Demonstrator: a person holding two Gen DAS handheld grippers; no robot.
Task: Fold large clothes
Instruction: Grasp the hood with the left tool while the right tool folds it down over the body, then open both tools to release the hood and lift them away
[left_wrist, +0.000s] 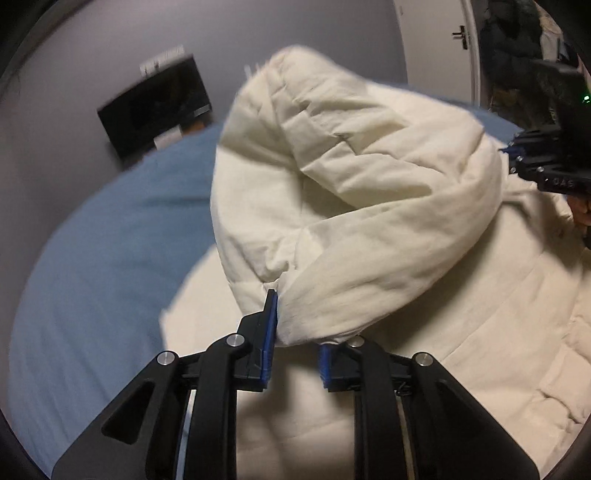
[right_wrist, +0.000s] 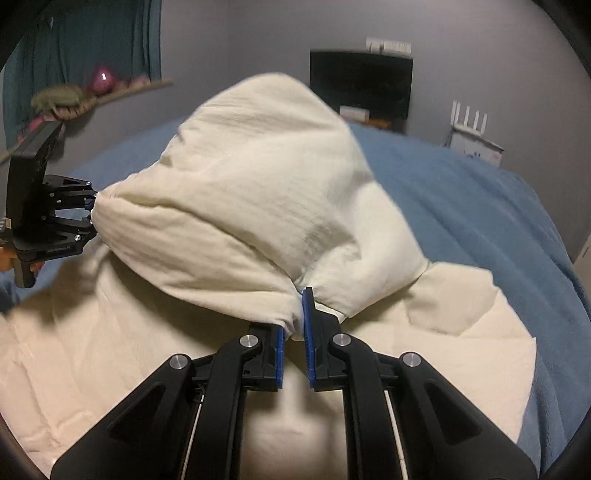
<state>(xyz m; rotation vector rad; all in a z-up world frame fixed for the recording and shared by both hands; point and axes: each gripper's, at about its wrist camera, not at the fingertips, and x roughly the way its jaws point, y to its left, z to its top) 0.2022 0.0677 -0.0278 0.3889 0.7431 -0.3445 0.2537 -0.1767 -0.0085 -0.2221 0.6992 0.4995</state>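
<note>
Presently: cream padded garment (right_wrist: 236, 192) on blue bed (right_wrist: 480, 206), one edge lifted mid-fold. Left gripper (left_wrist: 295, 328) and right gripper (right_wrist: 293, 325) each clamp that edge. Fold incomplete; laying-down and further folds outstanding.

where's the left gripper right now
In the right wrist view the left gripper is at the far left, above the blue bed cover, clamped on a corner of the raised cream quilt.

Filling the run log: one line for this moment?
left gripper: shut on garment | right gripper: shut on garment | fold lifted over bed
</note>
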